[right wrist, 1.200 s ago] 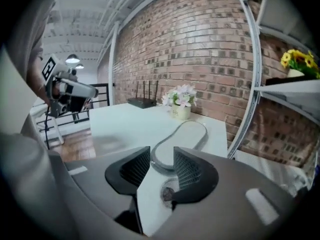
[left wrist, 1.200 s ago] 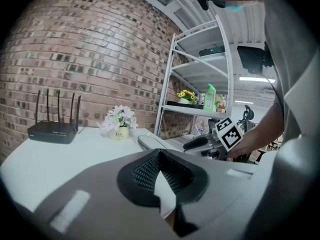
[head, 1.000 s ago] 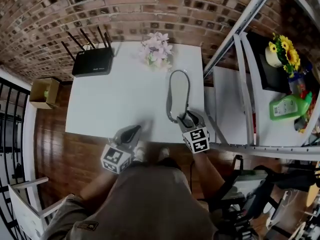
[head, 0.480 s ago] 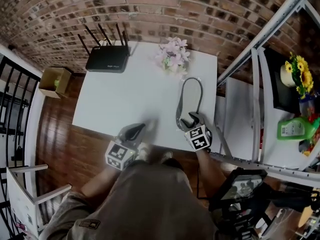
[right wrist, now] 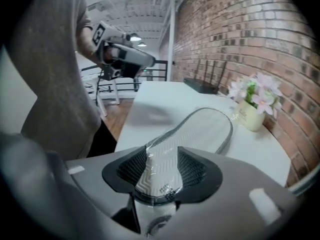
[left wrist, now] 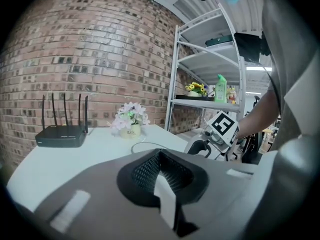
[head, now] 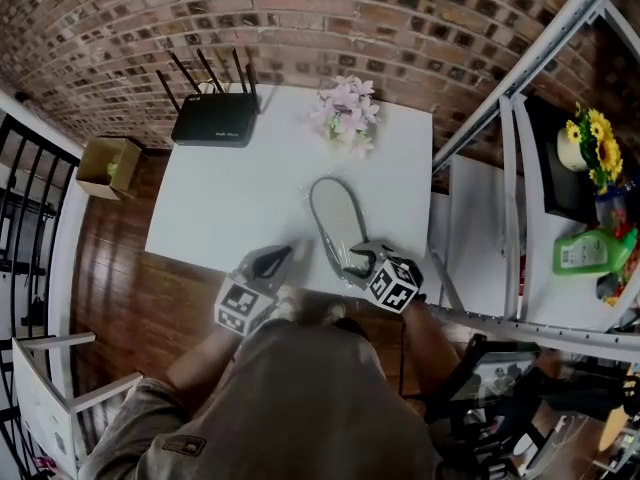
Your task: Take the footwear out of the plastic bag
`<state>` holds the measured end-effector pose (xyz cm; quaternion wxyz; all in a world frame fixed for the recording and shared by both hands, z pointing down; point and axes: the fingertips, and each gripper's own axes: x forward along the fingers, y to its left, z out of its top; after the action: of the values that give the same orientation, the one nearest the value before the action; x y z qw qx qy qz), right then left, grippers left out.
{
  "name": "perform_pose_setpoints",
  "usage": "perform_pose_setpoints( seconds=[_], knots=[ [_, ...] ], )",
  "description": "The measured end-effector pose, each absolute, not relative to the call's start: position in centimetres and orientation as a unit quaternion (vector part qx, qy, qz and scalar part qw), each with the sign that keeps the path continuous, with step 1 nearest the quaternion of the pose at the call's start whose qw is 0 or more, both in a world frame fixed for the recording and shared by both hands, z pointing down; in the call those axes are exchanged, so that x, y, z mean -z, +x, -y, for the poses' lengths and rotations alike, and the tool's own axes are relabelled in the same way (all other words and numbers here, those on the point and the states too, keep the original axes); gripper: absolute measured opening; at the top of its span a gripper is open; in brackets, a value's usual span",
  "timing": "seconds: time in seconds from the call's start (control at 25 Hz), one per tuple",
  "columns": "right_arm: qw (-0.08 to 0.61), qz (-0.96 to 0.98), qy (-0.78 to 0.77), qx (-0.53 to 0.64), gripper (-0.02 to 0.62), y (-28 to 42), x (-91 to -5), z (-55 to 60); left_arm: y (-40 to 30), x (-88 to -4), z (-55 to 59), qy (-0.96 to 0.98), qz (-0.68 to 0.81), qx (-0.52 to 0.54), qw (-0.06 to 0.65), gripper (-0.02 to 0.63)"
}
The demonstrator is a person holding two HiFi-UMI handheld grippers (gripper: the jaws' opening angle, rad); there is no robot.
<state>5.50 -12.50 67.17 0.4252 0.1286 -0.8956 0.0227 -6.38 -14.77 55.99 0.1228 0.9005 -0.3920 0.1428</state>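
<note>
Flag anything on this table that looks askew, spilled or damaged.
Only the slipper stands out. Wrapped in its plastic bag, it lies slanted across the table, with its near end clamped in the right gripper. The router and flower pot stand upright at the far edge. Nothing looks spilled or damaged.

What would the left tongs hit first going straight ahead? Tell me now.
Most likely the toe of the bagged slipper, just ahead of them across the table; the flower pot stands further back. Depth is hard to judge.
</note>
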Motion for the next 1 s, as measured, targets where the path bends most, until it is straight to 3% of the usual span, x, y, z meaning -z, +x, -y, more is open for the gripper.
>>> perform_pose_setpoints(
  seconds=[0.32,0.56,0.84,0.92,1.0],
  knots=[
    [0.448,0.893,-0.032,0.033,0.202,3.3,-67.3,7.8,-7.1,-56.9,14.3,0.903,0.378,-0.17,0.11,-0.009],
    [0.355,0.925,0.096,-0.101,0.242,3.2,-64.6,12.5,-8.1,-57.2,14.3,0.901,0.382,-0.177,0.108,-0.009],
    [0.358,0.868,0.212,-0.27,0.313,5.1,-67.8,17.9,-8.4,-57.9,14.1,0.904,0.369,-0.19,0.103,-0.009],
    [0.366,0.861,0.203,-0.288,0.302,4.9,-68.5,17.9,-8.4,-57.9,14.0,0.907,0.36,-0.196,0.097,-0.009],
    [0.378,0.864,0.184,-0.278,0.249,4.1,-68.7,17.6,-8.5,-58.1,14.0,0.909,0.352,-0.204,0.089,-0.009]
  ],
)
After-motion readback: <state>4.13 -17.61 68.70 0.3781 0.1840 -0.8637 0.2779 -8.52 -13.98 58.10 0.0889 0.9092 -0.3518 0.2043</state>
